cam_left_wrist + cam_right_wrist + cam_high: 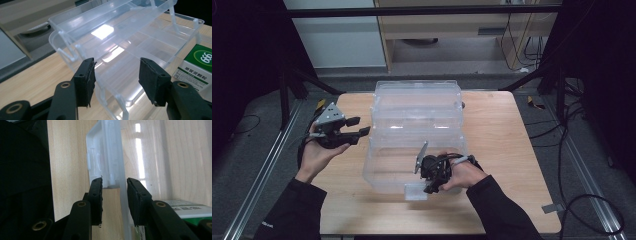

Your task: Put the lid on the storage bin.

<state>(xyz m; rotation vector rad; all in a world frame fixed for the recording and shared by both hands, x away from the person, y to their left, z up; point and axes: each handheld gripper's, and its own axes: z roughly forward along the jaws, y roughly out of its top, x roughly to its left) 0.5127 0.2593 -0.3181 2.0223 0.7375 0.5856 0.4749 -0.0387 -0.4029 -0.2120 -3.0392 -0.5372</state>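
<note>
box wall (122,170) between right gripper (114,195) jaws

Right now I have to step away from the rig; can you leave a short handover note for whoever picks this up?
Left hand-held gripper: open, holding nothing, off the left side of the clear plastic box, jaws pointing at it.
Right hand-held gripper: at the box's front wall, jaws open, one on each side of the wall beside the latch tab, not clamped.
Box: mid-table, tiers fanned open. A green-and-white medicine carton lies inside.
Done: box open, carton inside.
Left: probably closing the box and its latch.
</note>
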